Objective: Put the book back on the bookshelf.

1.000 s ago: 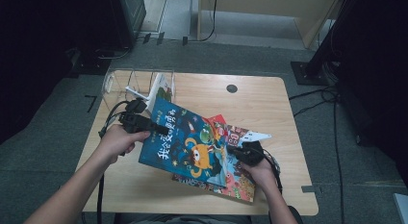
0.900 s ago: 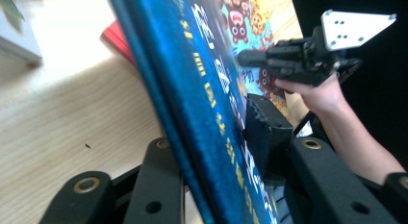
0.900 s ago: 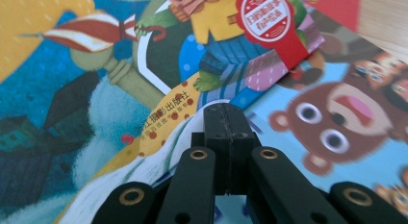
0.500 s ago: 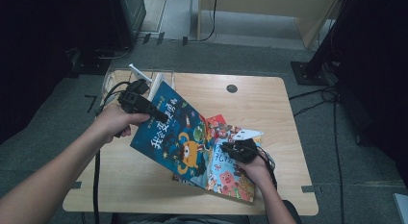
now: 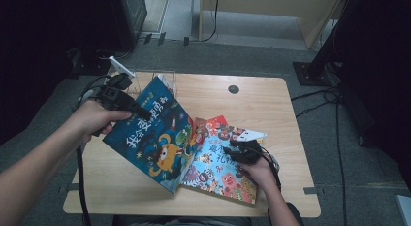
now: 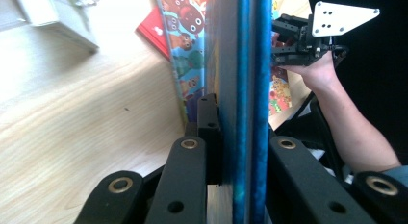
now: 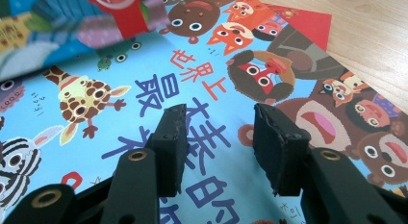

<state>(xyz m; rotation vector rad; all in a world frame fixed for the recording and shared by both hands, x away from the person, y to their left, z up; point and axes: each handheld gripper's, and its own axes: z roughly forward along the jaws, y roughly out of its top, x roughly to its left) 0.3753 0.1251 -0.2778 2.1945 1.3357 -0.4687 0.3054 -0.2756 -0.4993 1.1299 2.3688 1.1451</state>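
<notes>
While the wooden table (image 5: 271, 102) carries the animal picture book (image 5: 220, 165) flat, the dark blue book (image 5: 155, 134) tilts up off it, higher than a second ago. The left gripper (image 5: 138, 108), jaws just closing, pinches its upper edge. The right gripper (image 5: 237, 149), just opening, hovers spread over the lower cover. Lifting clear looks next.

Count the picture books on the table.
3: dark blue book clamped and tilted up by the left gripper, light blue animal book flat beneath, red book underneath; more may be hidden.
</notes>
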